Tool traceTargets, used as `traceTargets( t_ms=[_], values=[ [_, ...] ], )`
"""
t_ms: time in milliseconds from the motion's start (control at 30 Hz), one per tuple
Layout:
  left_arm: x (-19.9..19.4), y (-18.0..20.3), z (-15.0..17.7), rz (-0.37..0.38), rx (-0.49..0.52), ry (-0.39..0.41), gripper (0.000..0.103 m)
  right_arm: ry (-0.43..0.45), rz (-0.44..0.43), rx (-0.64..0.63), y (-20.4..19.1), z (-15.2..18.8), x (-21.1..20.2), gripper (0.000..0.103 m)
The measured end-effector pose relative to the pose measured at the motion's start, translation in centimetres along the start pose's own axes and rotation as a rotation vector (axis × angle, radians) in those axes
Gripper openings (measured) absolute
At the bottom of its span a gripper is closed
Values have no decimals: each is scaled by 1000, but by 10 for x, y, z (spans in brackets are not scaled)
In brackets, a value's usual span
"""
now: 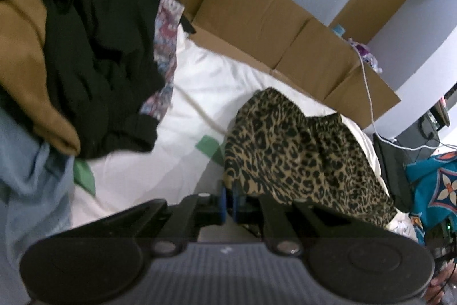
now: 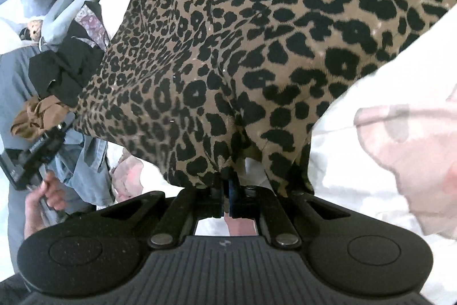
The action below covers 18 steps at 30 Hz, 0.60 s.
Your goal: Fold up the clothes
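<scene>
1. Leopard-print garment (image 1: 300, 153) lies on the white bed sheet (image 1: 200, 82), its length running from the near edge by both claws up toward the flattened cardboard (image 1: 257, 25) at the wall.
2. Left claw (image 1: 230, 205) is clamped on the garment's near corner.
3. Right claw (image 2: 225, 190) pinches another point on its near edge.
4. Mixed clothes pile (image 1: 85, 62), black, tan and blue, sits left of it.
5. No readable writing shows.
</scene>
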<state>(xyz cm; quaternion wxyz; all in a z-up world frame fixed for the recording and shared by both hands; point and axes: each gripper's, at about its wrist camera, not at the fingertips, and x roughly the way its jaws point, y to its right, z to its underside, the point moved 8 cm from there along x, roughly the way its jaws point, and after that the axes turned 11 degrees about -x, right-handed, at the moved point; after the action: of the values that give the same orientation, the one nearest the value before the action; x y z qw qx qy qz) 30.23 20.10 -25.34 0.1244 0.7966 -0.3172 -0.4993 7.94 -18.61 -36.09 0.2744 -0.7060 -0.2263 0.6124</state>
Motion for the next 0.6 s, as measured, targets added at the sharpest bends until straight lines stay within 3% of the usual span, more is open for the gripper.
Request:
traceTargets(
  t_ms=[167, 467, 567, 600],
  values=[
    [7, 4, -2, -34, 28, -9, 4, -23, 14, -24, -1, -1, -4, 0],
    [44, -35, 20, -137, 3, -89, 4, -71, 48, 2, 6, 2, 22, 1],
    [58, -50, 32, -154, -31, -121, 5, -74, 51, -27, 1, 4, 26, 5],
    [60, -54, 34, -153, -44, -129, 6, -77, 43, -37, -1, 6, 27, 12]
  ],
)
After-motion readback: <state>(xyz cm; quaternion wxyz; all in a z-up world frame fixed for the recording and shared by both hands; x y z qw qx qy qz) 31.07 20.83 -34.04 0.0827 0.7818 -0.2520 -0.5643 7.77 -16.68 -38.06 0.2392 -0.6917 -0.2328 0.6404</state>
